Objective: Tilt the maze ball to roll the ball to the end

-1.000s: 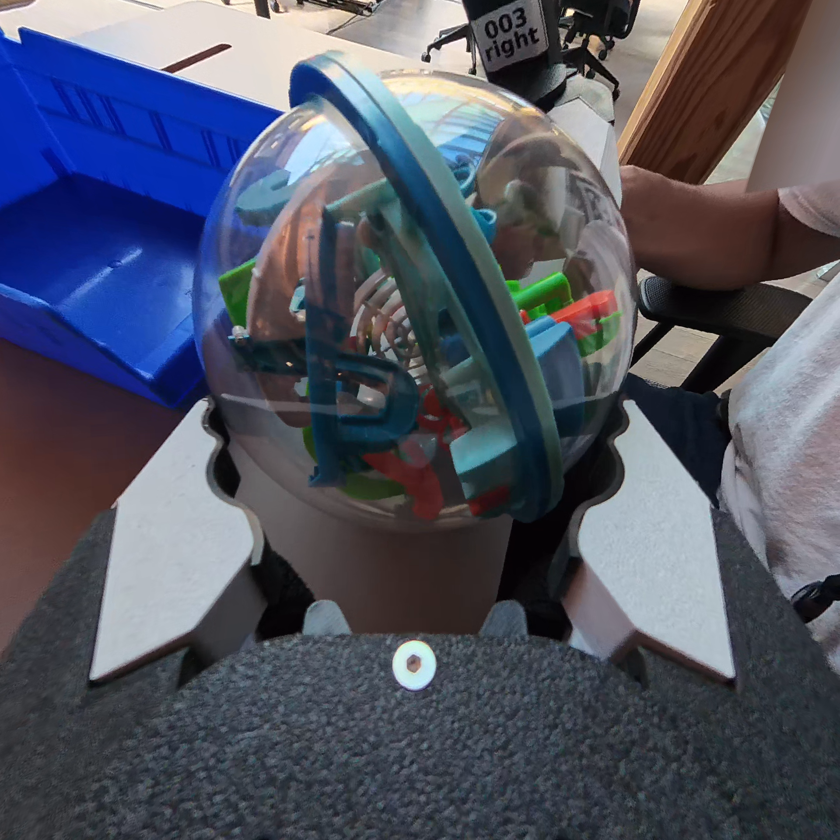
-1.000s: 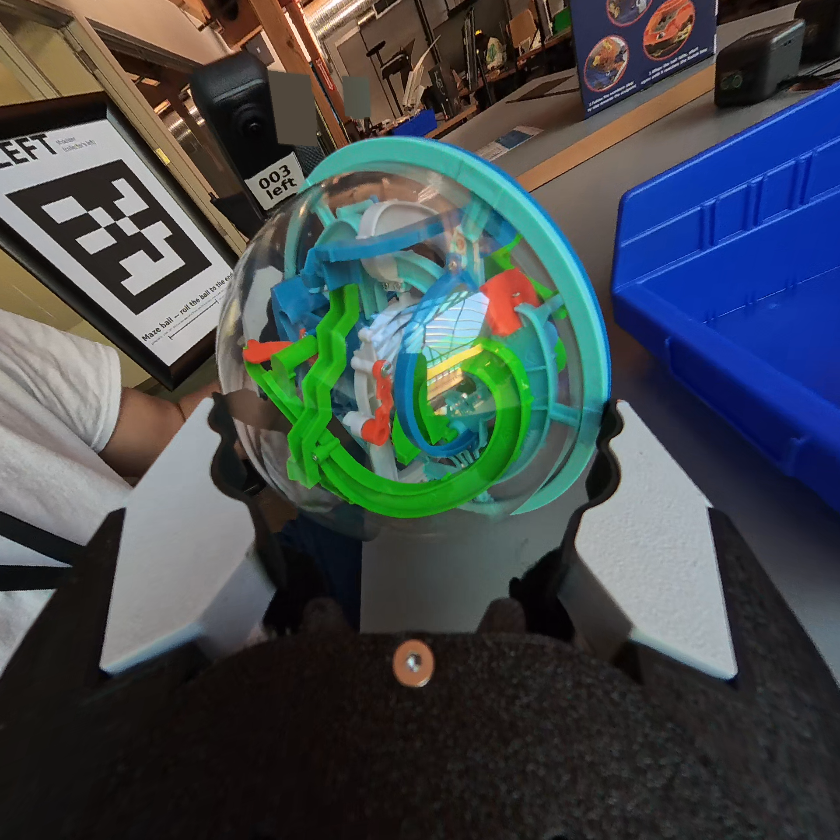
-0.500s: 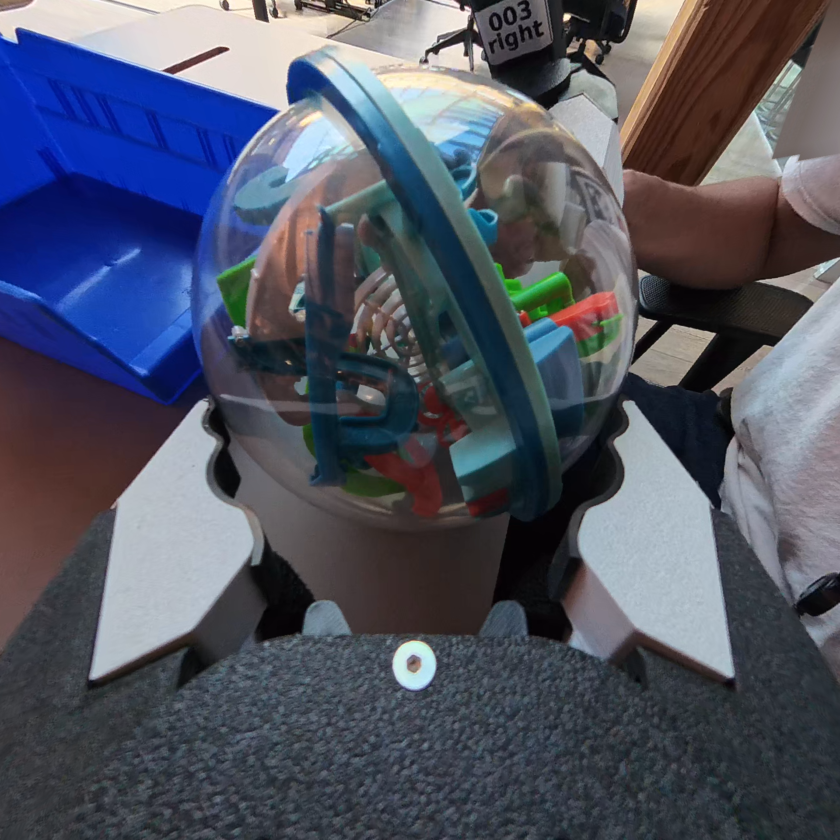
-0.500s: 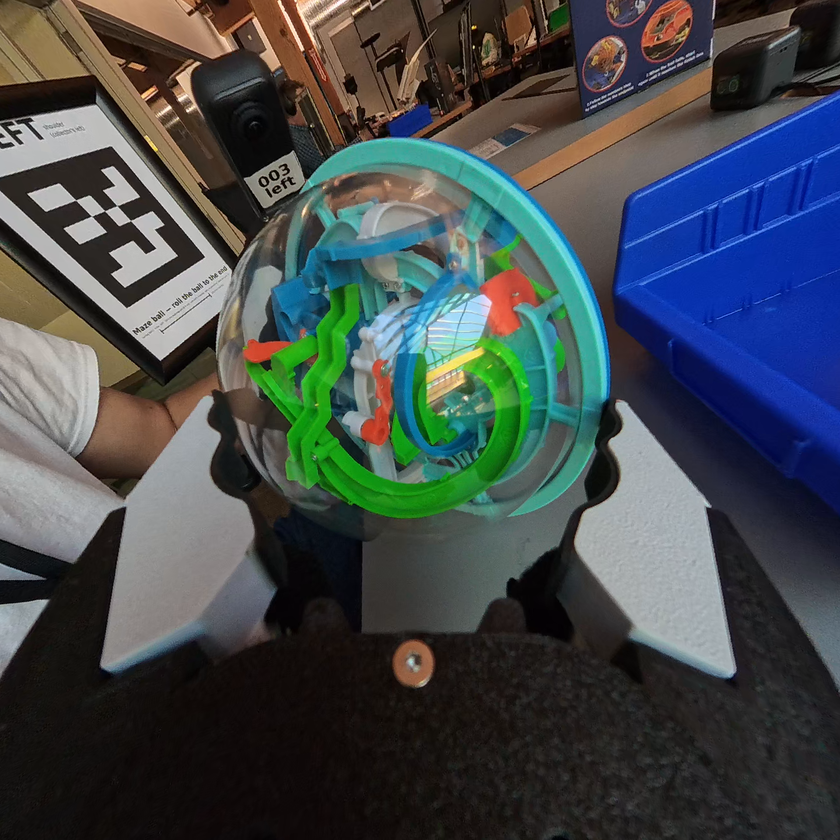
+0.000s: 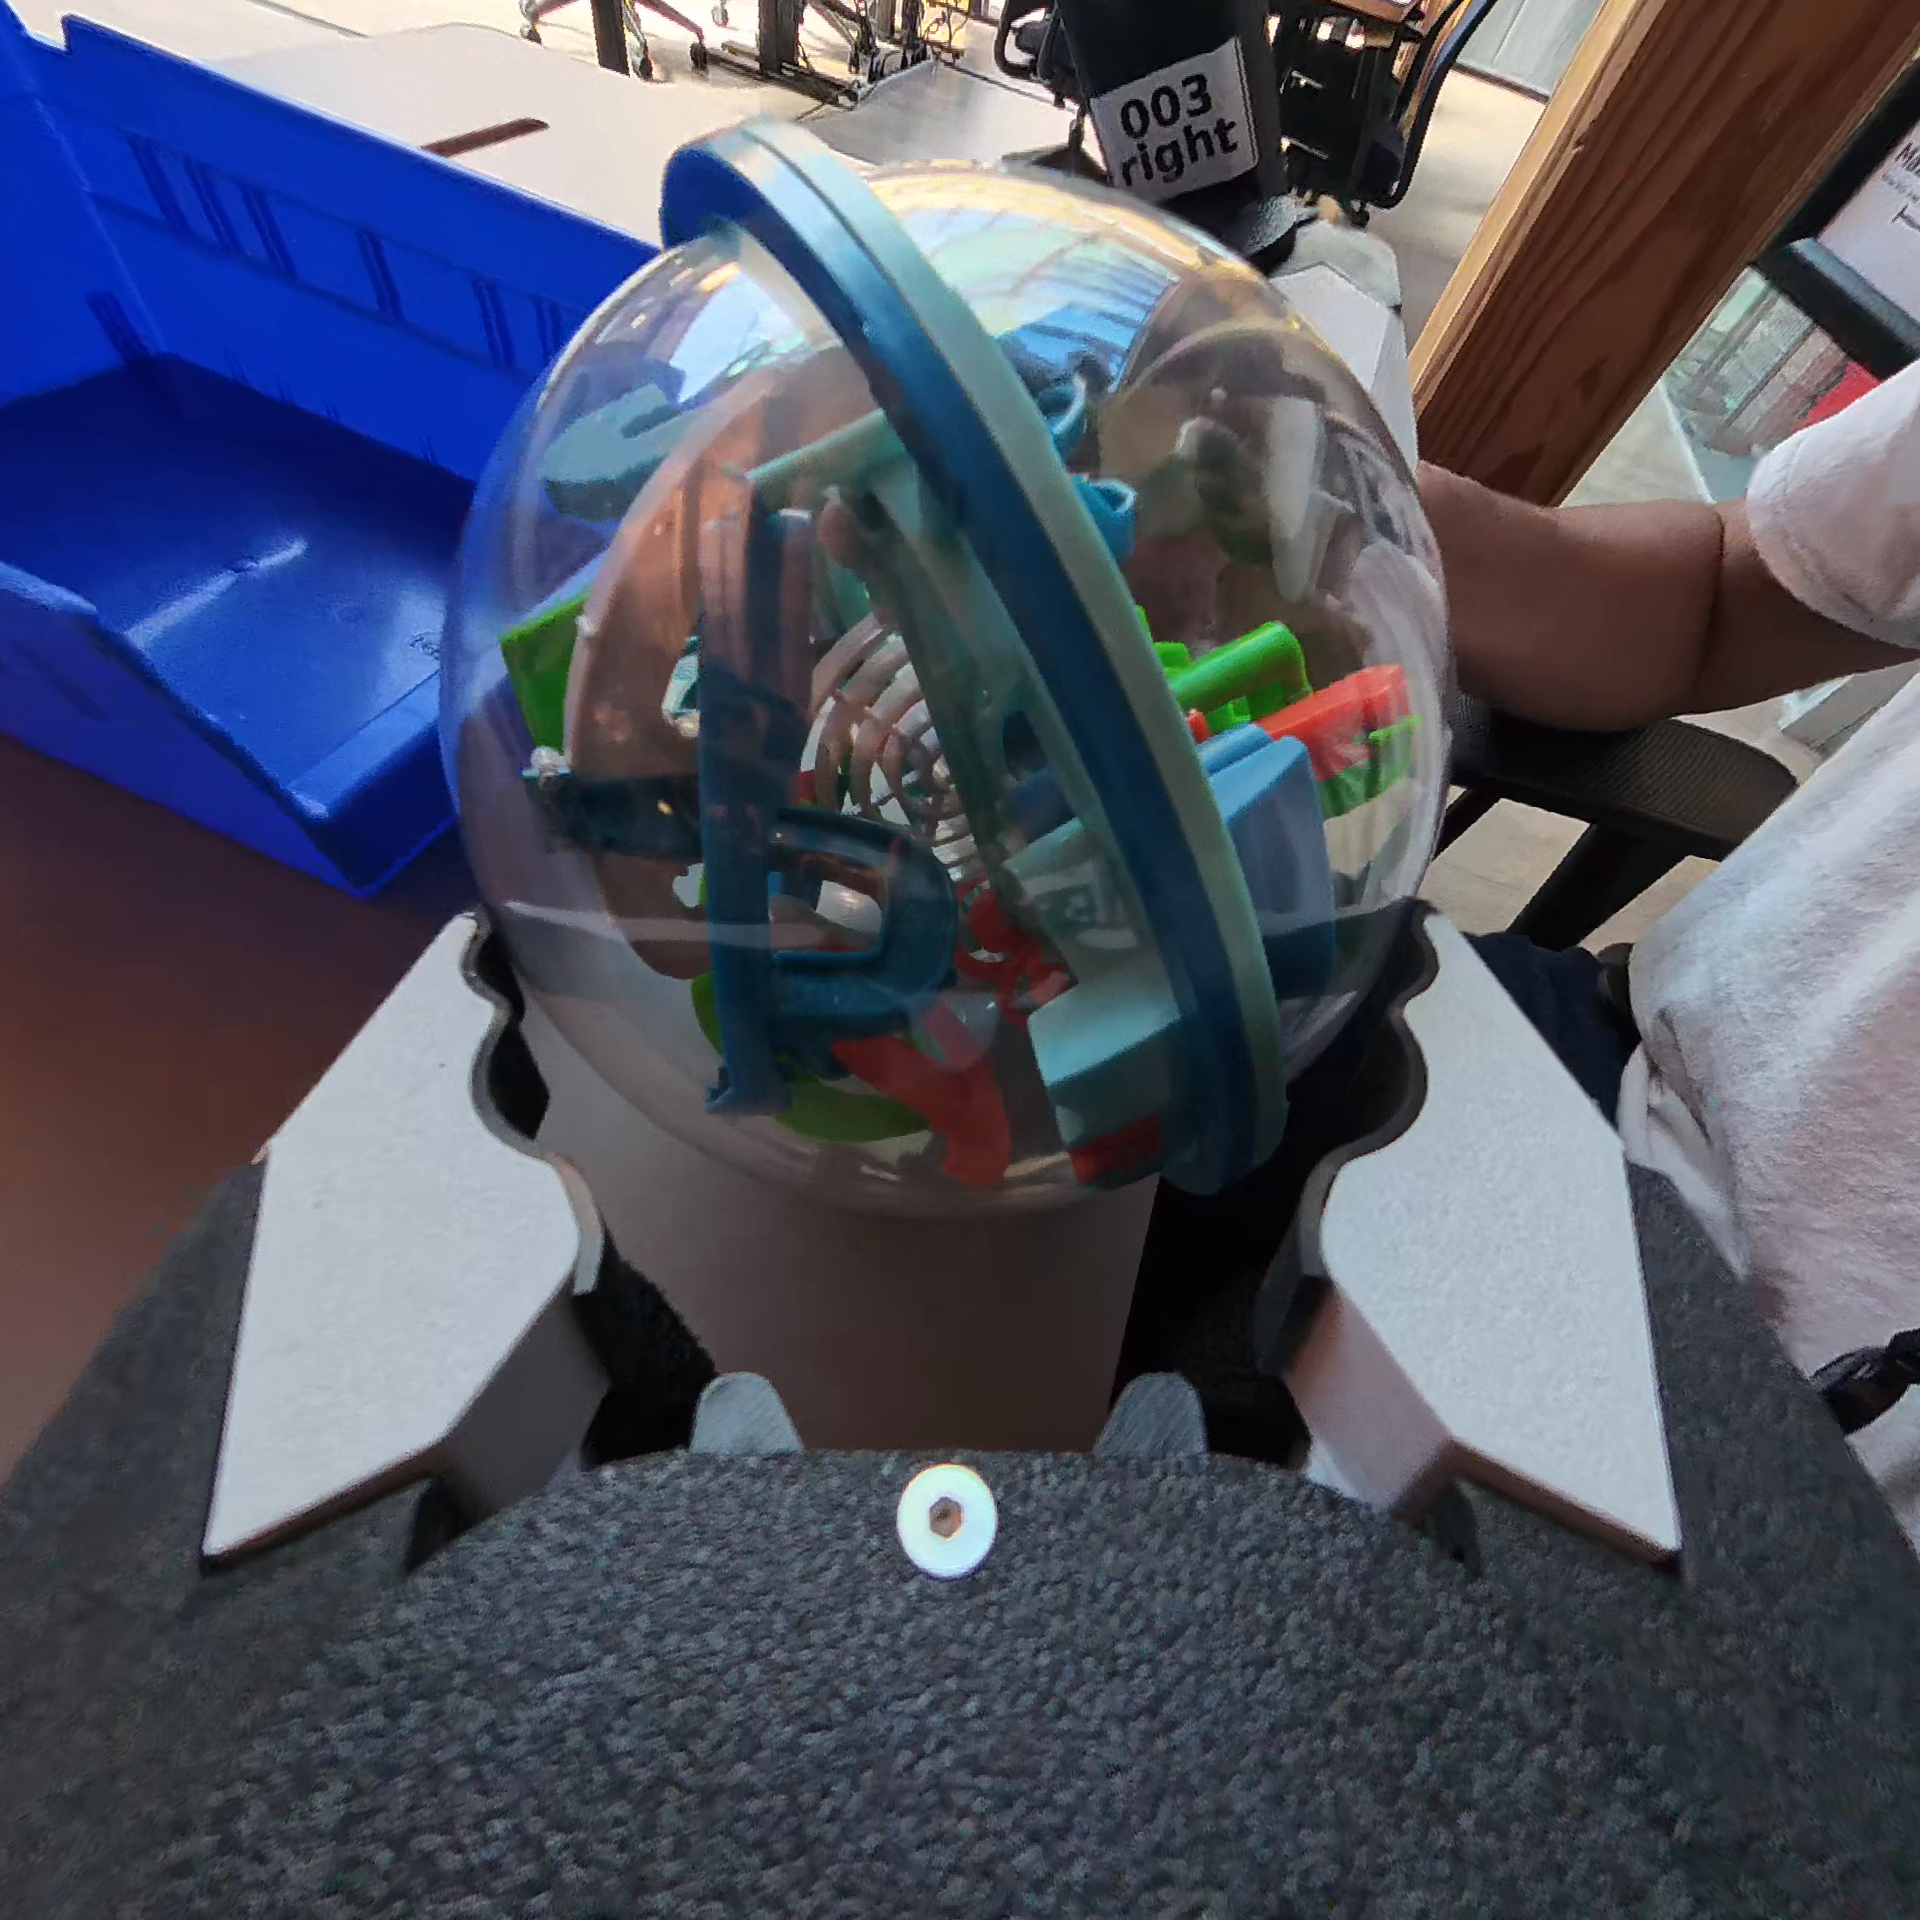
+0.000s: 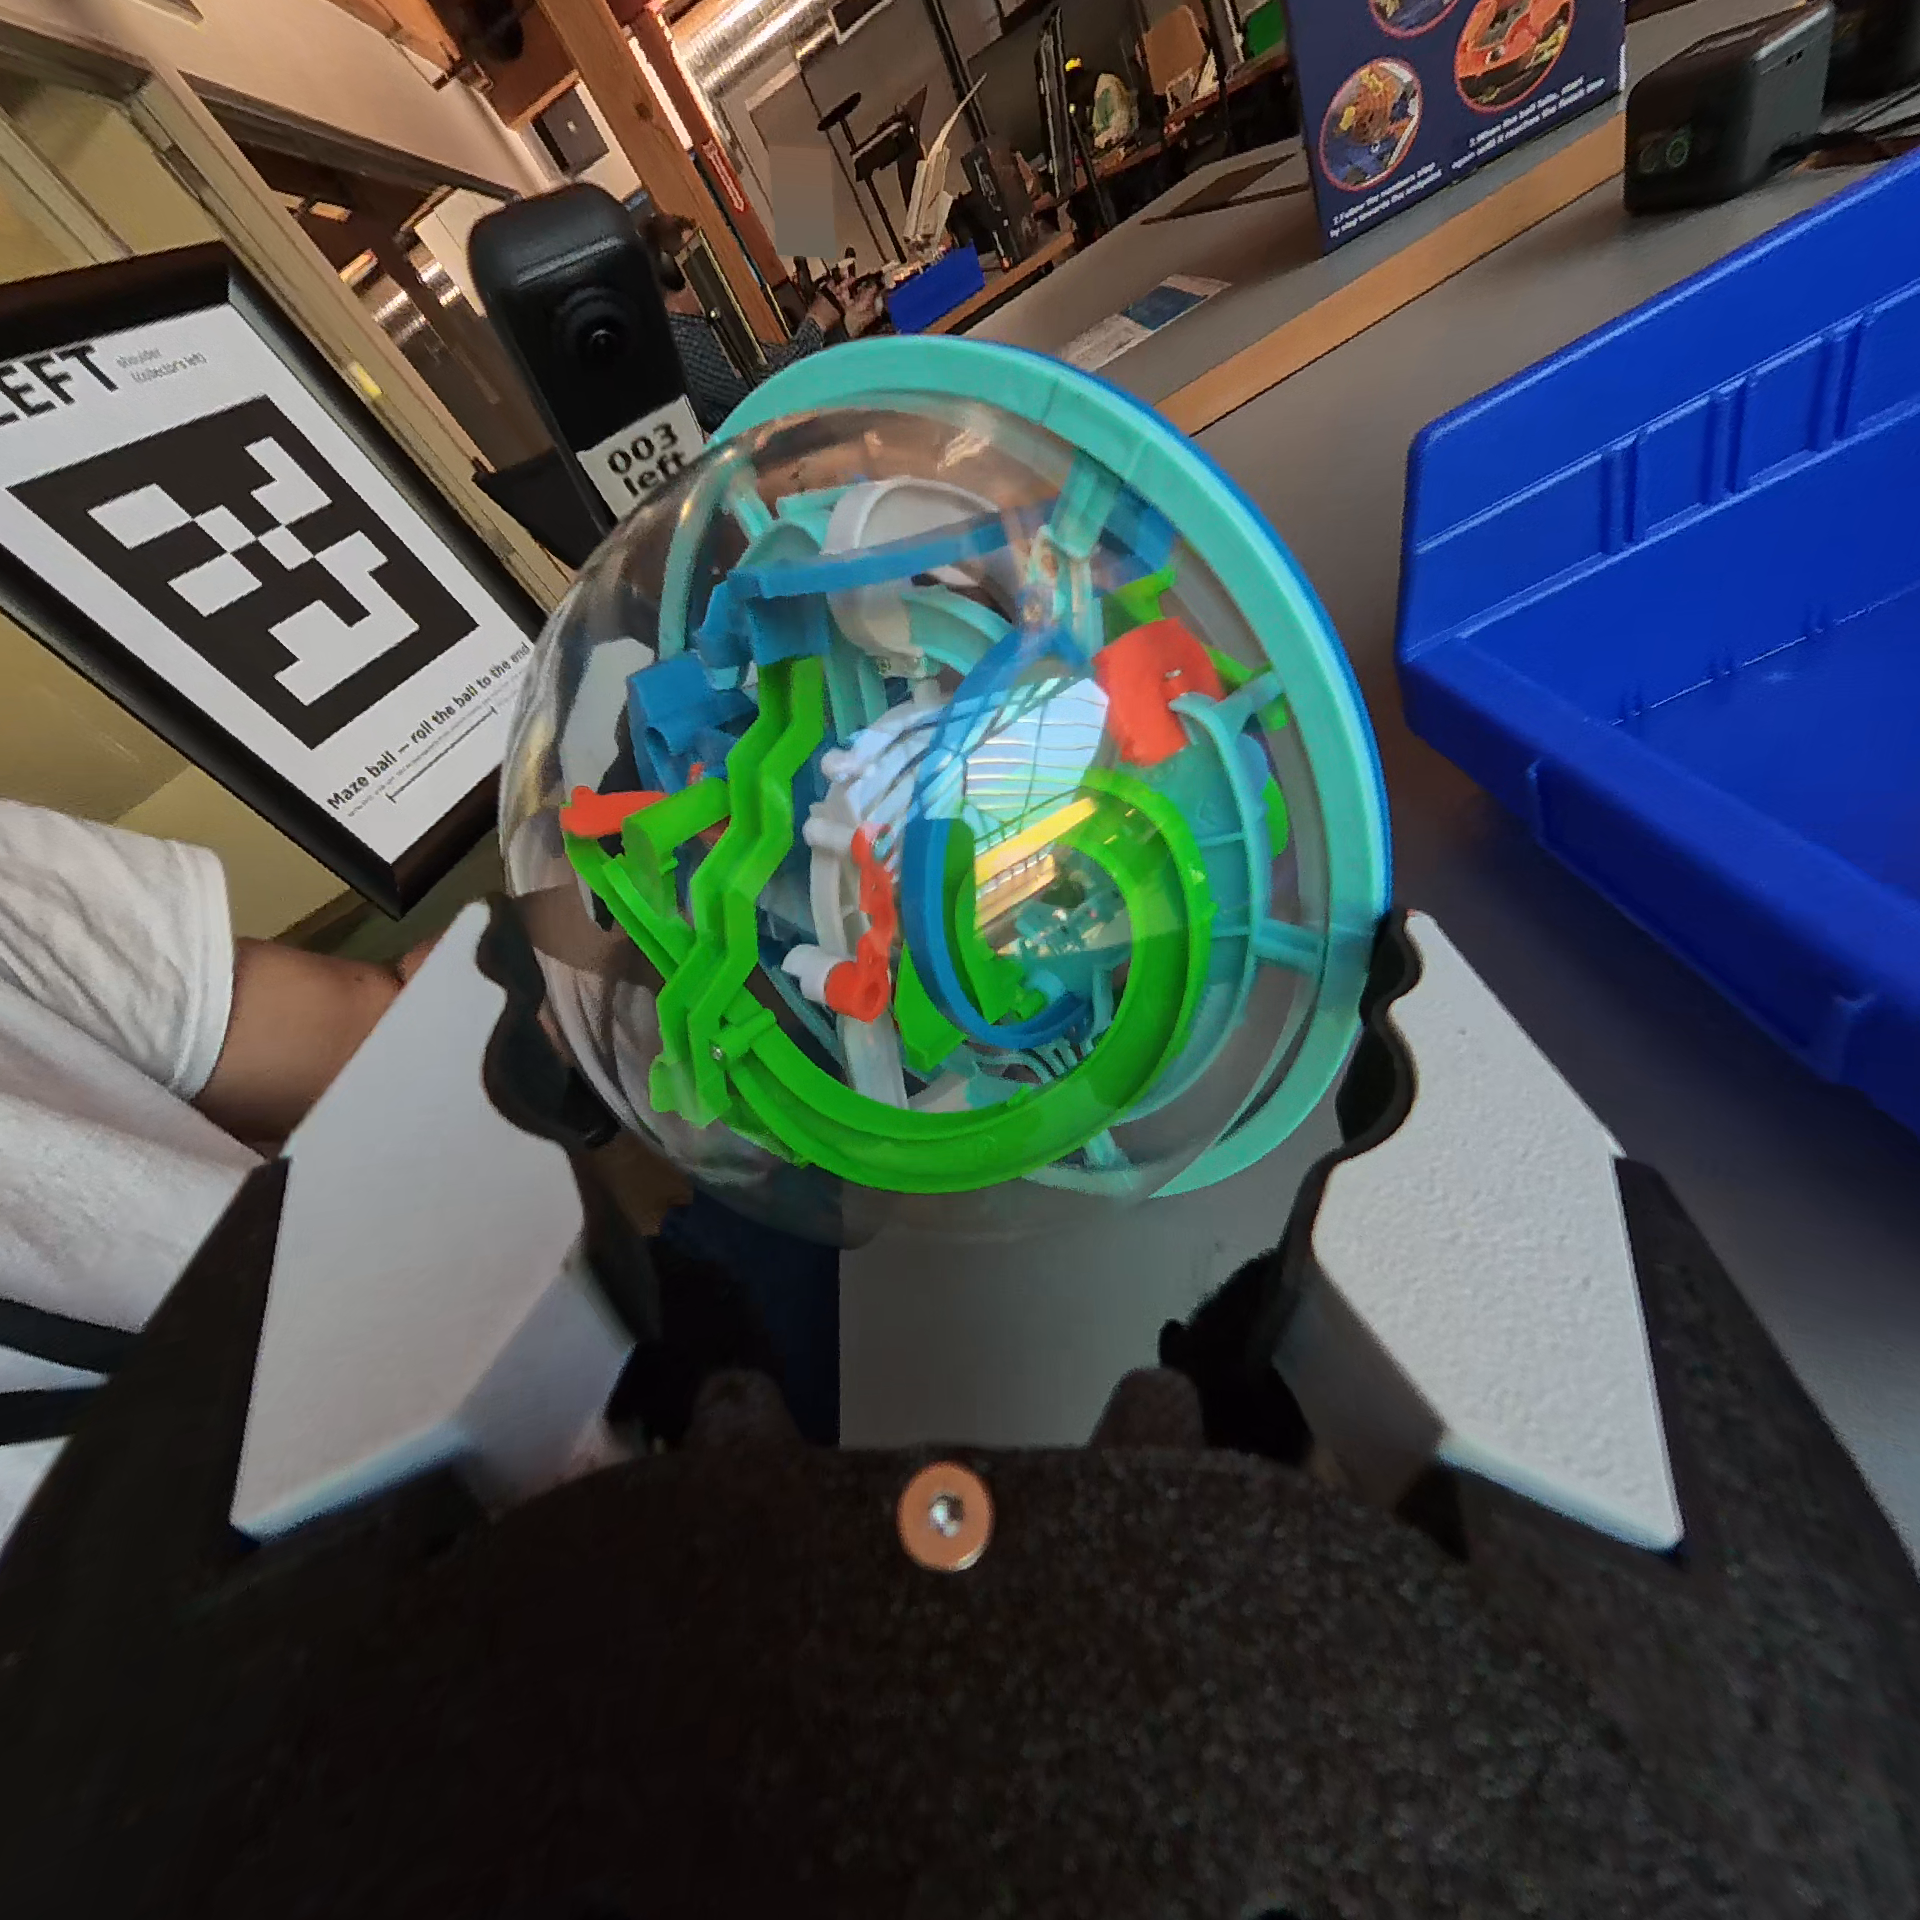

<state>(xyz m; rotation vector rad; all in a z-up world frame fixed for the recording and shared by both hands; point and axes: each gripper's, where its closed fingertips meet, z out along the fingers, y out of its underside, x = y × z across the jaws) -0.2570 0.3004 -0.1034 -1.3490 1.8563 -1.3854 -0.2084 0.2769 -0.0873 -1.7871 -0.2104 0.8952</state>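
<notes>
The maze ball (image 5: 935, 675) is a clear sphere with a blue-and-teal ring around it and green, blue, red and white tracks inside. It is held up off the table between both grippers. My left gripper (image 5: 951, 935) is shut on it, with its dark pads (image 5: 488, 966) pressed on the sphere's two sides. In the right wrist view the maze ball (image 6: 935, 810) sits the same way in my right gripper (image 6: 945, 935), whose pads (image 6: 1387, 966) press on the shell and the ring. I cannot pick out the small ball inside.
A blue bin (image 5: 208, 582) stands on the table, also showing in the right wrist view (image 6: 1714, 727). A framed sign with a black-and-white marker (image 6: 208, 582) stands at the left. The person's arm (image 5: 1610, 613) and a wooden post (image 5: 1662, 208) are close by.
The maze ball stays in both grasps. The views have shifted only slightly, a small tilt of ball and grippers together.
</notes>
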